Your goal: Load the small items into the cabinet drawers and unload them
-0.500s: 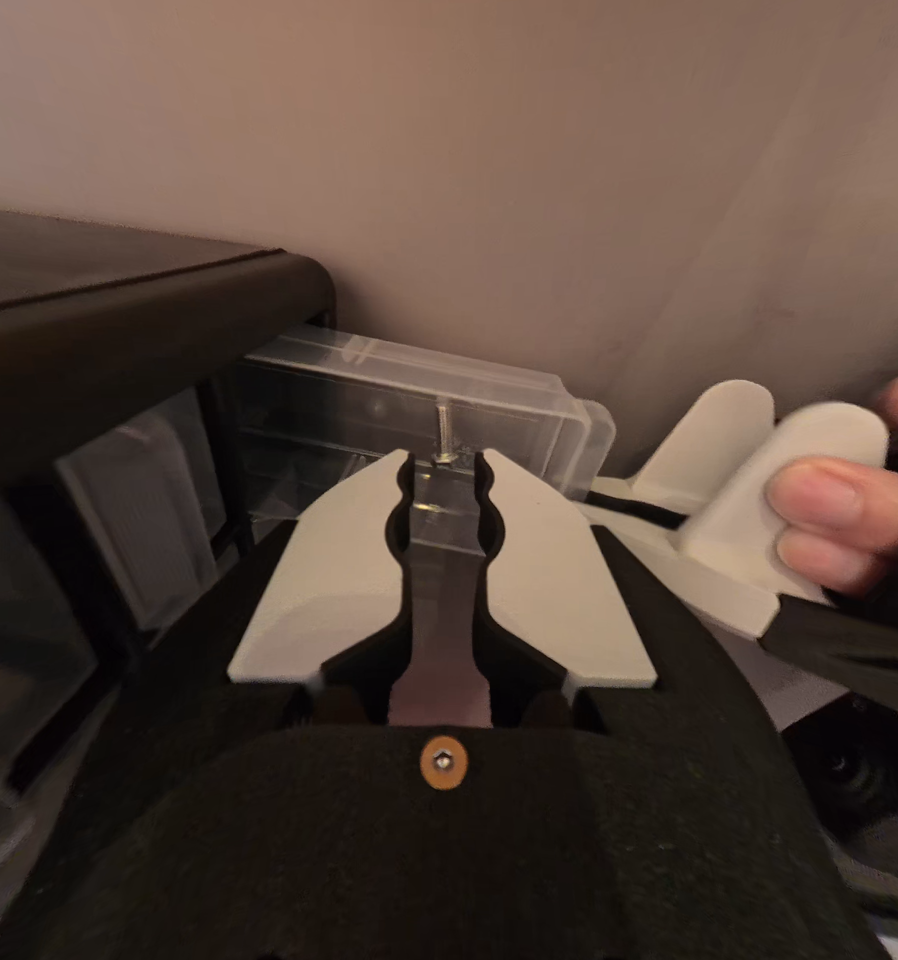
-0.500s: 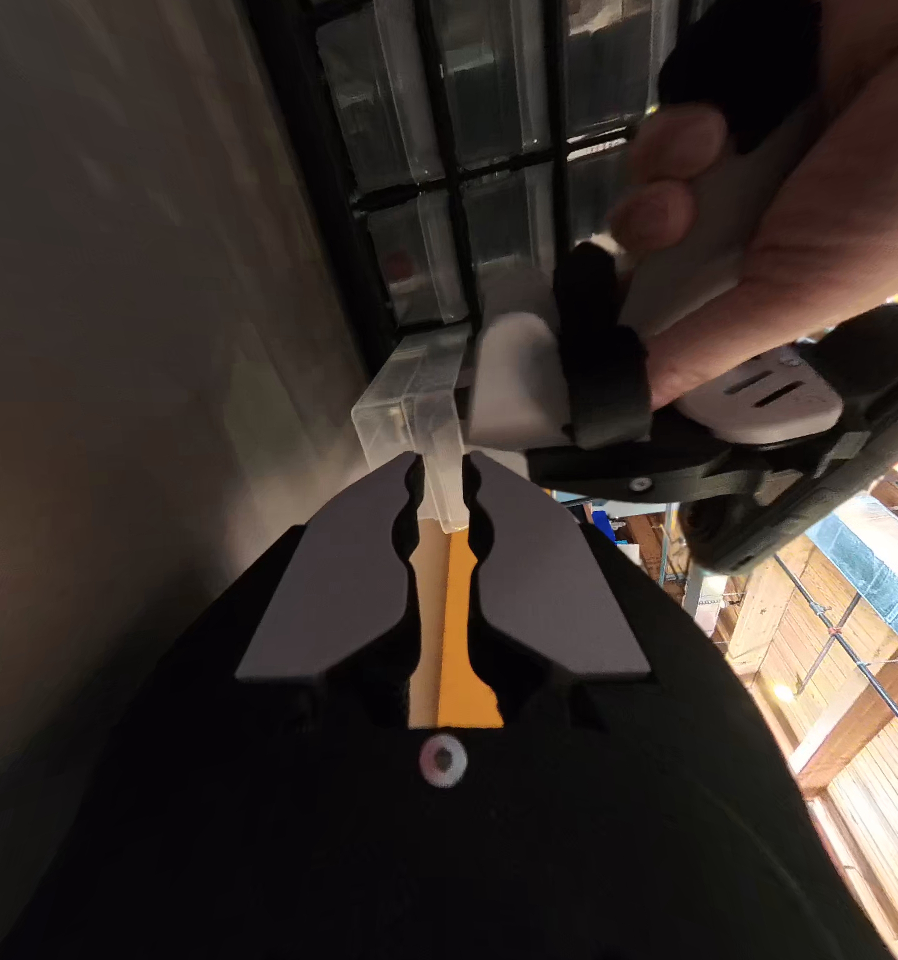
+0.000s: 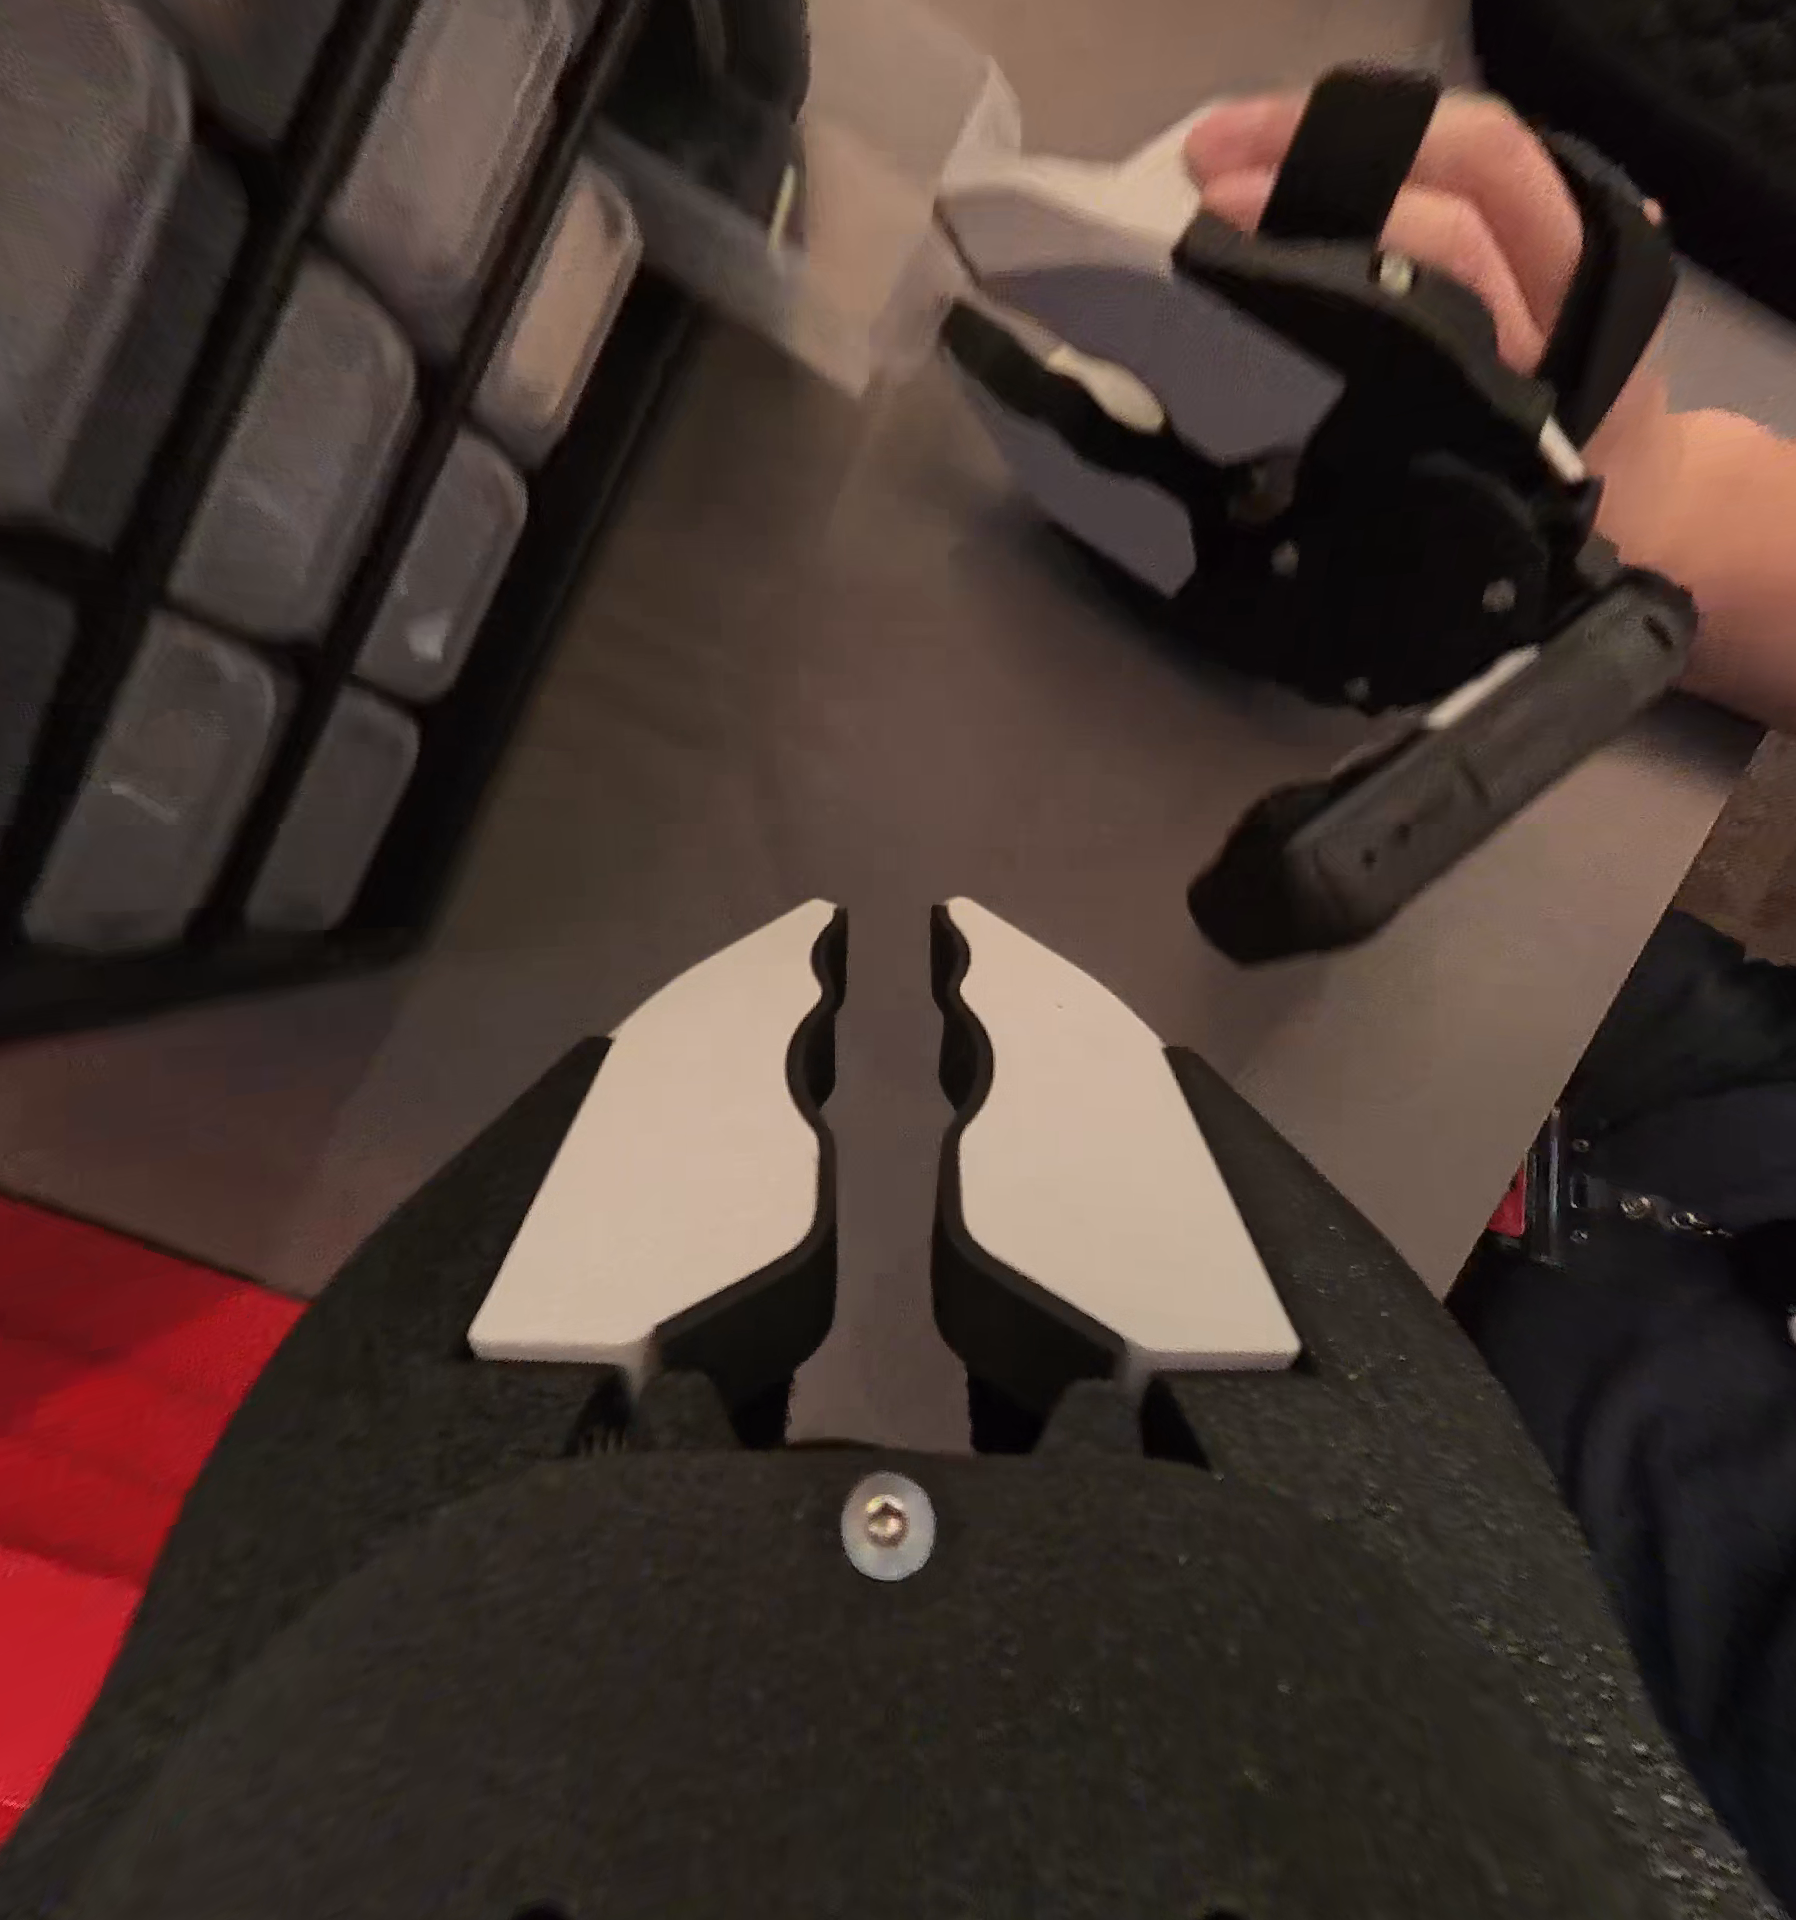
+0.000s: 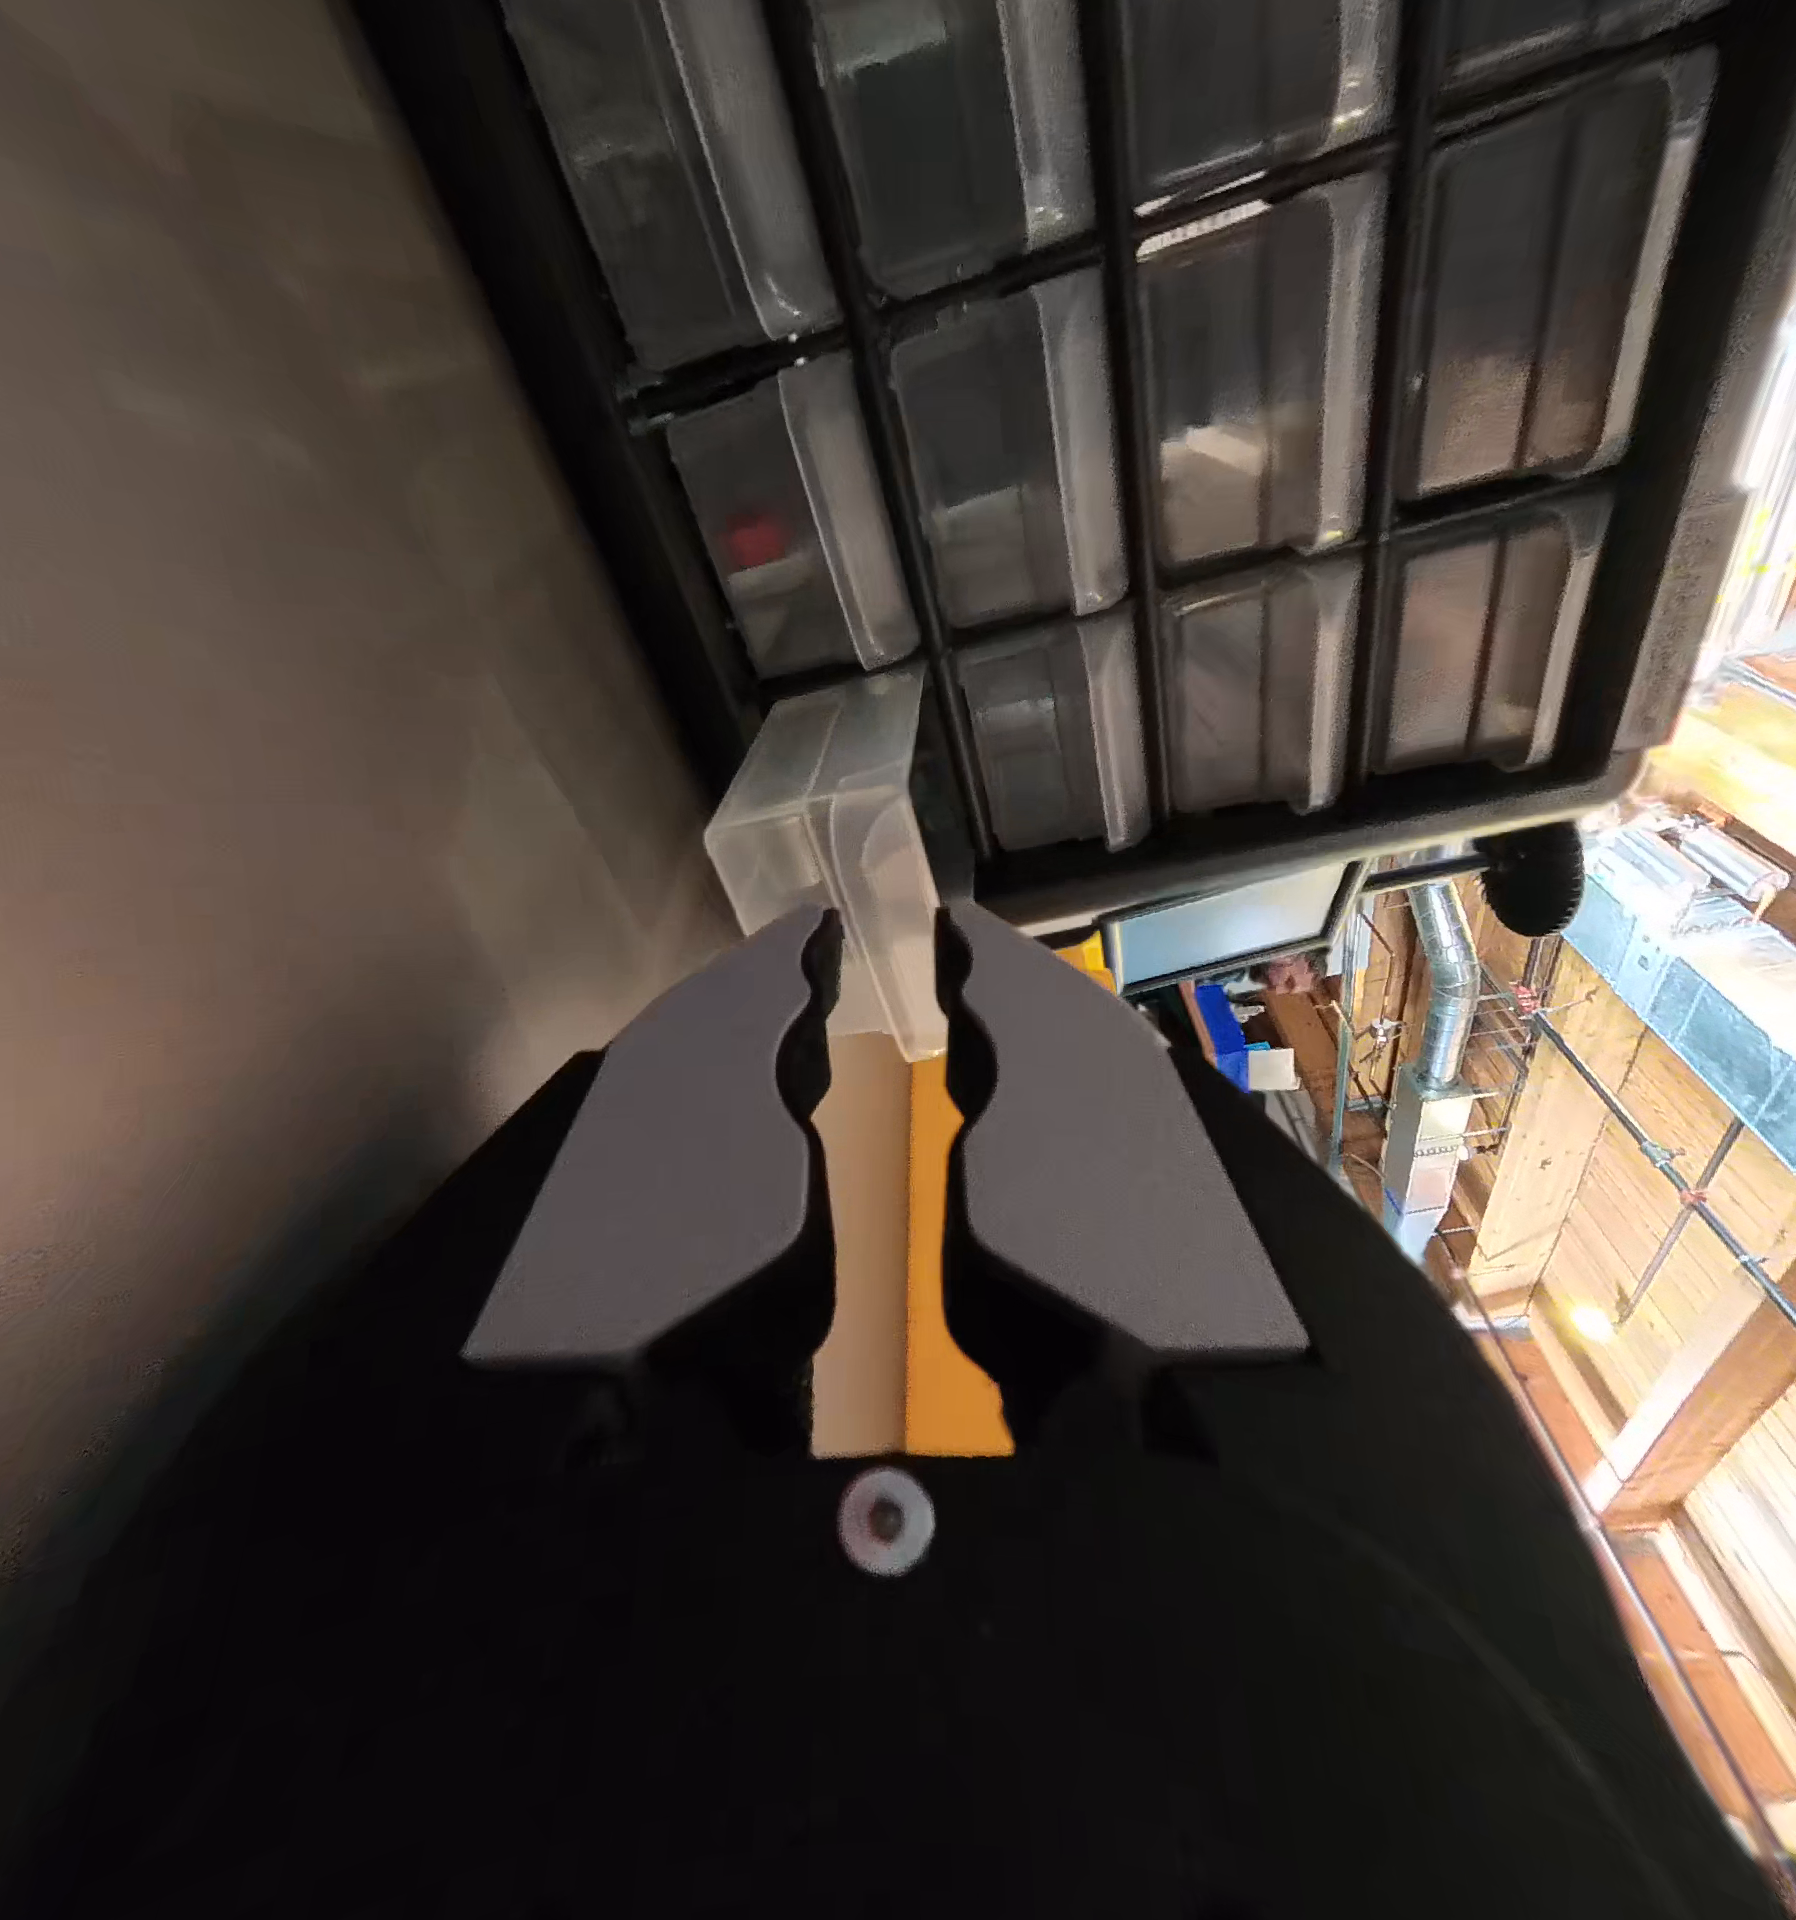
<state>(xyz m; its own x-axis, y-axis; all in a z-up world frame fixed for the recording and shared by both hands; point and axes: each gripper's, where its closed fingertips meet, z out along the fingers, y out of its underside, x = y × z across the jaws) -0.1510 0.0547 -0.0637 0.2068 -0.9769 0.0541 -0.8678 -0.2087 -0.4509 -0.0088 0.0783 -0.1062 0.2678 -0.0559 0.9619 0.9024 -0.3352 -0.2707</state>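
Where it juts from the corner slot of the cabinet (image 4: 1133, 343), the clear drawer (image 4: 821, 821) stands pulled part-way out, its front handle tab lying between the fingertips of the right gripper (image 4: 886, 920).

Right gripper: clamped on the tab of the clear drawer; grey fingers either side of it, narrow gap, tab touching both. In the left wrist view the same gripper (image 3: 987, 312) shows farther off, black body with a strap over the person's hand (image 3: 1434, 197), pointed at the blurred drawer (image 3: 842, 291).

Left gripper (image 3: 889, 914): released, holding nothing; pale fingers apart with a narrow gap, bare grey surface (image 3: 769, 644) showing between them. It hangs over the surface, well apart from the drawer and just in front of the cabinet's lower corner.

Cabinet, left wrist view (image 3: 198, 468): black frame, grid of clear drawers, all shut but the 1 drawn out; it stands on the surface. Contents mostly too blurred to tell. In the right wrist view 1 shut drawer, next to the pulled one, holds a red item (image 4: 759, 535).

Surroundings: plain beige wall (image 4: 250, 623) beside the cabinet; red object (image 3: 73, 1403) at the lower left edge of the surface; dark clothing (image 3: 1704, 1351) at the right; timber beams and metal ducting (image 4: 1445, 997) beyond the cabinet.
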